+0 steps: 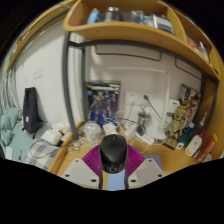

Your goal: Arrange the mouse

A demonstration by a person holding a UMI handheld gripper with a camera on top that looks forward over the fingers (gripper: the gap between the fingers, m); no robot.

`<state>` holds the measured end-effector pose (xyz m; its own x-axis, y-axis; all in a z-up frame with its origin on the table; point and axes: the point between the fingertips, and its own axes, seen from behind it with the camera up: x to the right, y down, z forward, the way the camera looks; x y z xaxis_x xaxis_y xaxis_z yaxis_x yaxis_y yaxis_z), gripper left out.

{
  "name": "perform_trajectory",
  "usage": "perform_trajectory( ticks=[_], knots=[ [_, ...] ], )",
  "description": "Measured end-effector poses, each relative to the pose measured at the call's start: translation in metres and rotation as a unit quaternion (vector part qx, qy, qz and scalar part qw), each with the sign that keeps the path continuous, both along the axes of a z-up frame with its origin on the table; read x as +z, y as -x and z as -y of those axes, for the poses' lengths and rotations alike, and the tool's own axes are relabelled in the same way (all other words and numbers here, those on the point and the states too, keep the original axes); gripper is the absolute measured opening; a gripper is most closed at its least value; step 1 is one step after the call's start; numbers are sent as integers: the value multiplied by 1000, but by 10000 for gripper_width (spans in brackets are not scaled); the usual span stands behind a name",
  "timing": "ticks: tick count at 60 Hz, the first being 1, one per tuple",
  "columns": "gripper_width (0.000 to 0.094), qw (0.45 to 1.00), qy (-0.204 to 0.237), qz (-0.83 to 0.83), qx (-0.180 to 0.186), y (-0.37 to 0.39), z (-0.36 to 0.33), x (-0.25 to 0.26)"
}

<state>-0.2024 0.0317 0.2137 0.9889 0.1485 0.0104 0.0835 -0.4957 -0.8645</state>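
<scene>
A black computer mouse (pixel 114 152) sits between my gripper's (pixel 114 160) two fingers, its rounded back toward the camera. The magenta pads (pixel 94 157) press against both its sides. The mouse looks lifted above the wooden desk (pixel 75 150), with the blue-grey finger body under it. The fingers are shut on the mouse.
The desk beyond is cluttered: a white cap-like object (pixel 92 130), a picture (pixel 103 103) leaning against the wall, cables, figurines and bottles (pixel 178 120) at the right, cloth and bags (pixel 30 110) at the left. A wooden shelf (pixel 130 30) runs overhead.
</scene>
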Motion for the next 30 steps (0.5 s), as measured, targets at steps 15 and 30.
perform_trajectory(
  ticks=[15, 30],
  knots=[
    [285, 994, 88, 2, -62, -102, -38, -125],
    [306, 986, 158, -6, -57, -117, -35, -220]
  ],
)
